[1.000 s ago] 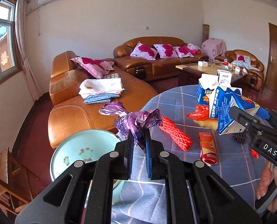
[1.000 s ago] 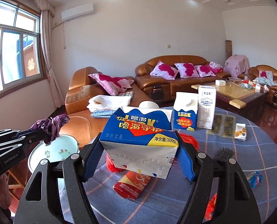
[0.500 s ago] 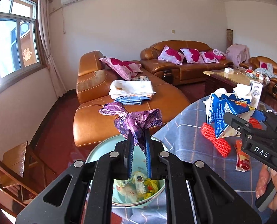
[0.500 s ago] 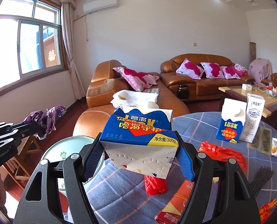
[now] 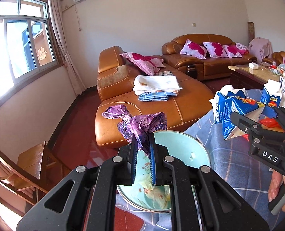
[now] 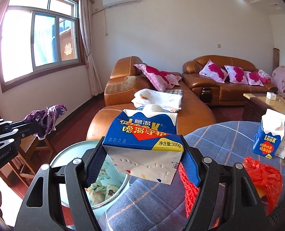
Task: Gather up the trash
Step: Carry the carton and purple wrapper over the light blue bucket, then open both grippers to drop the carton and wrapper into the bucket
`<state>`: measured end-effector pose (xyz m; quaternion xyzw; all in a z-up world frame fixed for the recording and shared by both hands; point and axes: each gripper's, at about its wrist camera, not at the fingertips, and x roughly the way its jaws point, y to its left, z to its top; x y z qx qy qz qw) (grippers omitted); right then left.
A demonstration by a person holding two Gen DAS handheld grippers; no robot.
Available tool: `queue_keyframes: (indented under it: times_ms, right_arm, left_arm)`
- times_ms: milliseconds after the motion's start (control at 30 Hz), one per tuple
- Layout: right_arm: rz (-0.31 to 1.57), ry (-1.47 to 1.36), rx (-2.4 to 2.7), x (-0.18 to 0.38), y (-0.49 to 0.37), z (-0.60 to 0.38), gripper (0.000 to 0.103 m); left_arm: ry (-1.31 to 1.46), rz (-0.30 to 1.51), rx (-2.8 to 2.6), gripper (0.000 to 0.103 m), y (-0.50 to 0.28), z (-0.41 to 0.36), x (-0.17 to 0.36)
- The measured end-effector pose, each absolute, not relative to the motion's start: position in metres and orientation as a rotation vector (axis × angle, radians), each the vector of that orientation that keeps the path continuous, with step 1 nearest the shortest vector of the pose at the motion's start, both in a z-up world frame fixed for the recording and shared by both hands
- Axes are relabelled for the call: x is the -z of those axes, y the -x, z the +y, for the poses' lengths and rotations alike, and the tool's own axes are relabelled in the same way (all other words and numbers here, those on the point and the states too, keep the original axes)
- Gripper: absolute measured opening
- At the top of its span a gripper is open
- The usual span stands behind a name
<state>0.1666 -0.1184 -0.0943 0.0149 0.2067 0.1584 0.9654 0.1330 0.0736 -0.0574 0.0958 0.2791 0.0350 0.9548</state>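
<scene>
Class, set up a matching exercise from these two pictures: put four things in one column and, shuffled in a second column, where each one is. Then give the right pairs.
Things:
1. purple wrapper
2. crushed blue carton
3. upright blue carton
4. light blue basin

Places:
A. standing on the table
B. below the table edge, holding trash
C. in the right gripper
D. in the left gripper

Pairs: 1-D, 2-C, 3-A, 4-B

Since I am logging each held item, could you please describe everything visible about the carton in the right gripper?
The blue carton is a gable-top paperboard drink box, blue with a white lower body, red and yellow Chinese print, "300g", and a white screw cap on top. It looks dented and crumpled, so probably empty. It lies tilted, base toward the camera, clamped at its sides between the right gripper pads, above the table edge beside the pale green basin. Nothing else touches it.
</scene>
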Motion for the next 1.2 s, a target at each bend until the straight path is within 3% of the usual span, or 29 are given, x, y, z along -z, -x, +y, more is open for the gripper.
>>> queue_keyframes:
  times_ms: [1200]
  right_arm:
    - [0.468, 0.055, -0.481, 0.114, -0.183, -0.069, 0.072]
  left_arm:
    - [-0.182, 0.647, -0.102, 0.014, -0.156, 0.099, 0.069]
